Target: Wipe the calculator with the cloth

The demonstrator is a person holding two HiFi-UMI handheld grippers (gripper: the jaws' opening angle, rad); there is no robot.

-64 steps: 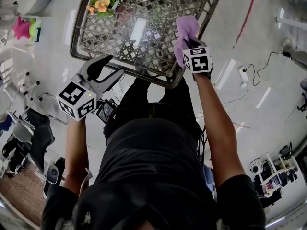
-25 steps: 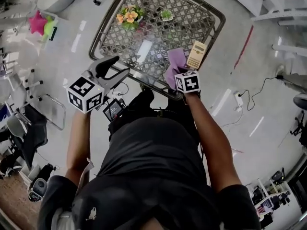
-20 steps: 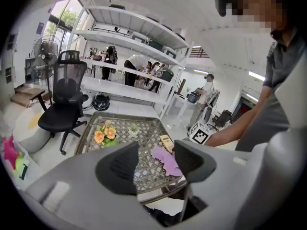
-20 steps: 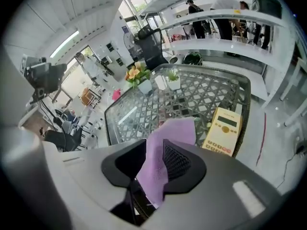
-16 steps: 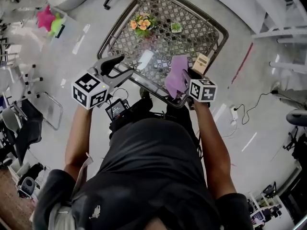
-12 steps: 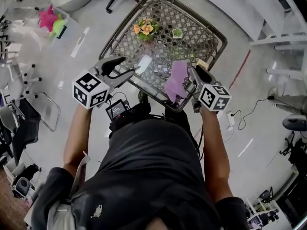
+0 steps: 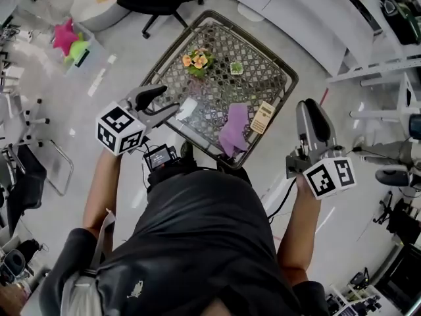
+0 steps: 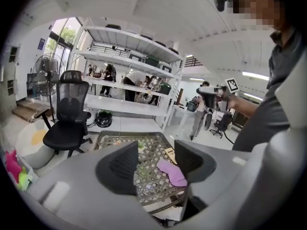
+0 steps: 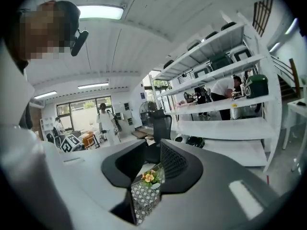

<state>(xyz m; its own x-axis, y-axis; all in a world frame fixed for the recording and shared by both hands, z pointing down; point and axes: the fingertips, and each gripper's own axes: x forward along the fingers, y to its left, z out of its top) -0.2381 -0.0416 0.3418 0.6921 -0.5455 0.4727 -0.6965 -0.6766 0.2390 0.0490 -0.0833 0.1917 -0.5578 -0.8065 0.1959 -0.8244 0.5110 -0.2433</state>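
Since neither gripper holds anything, the entries begin with empty jaws.

Right gripper [image 9: 149, 169]: jaws narrowly apart, having just been opening, nothing between them. Only the far flowers [image 9: 149, 177] show through the gap. The gripper is held off to the right of the tabletop [image 7: 287, 78], clear of it.

Left gripper [image 8: 156, 166]: jaws wide and empty, raised off the tabletop's near left edge and looking over it.

Cloth [image 7: 233, 129]: purple, crumpled, lying loose on the lattice near the front edge.

Calculator [image 7: 262, 117]: flat on the lattice just beside the cloth's right side. Whether the two touch cannot be told.

Progress, as a judgement: with the cloth lying free and both grippers clear, the wiping looks finished or broken off, and no wiping contact exists at present. Whether the calculator is clean is too small to tell.
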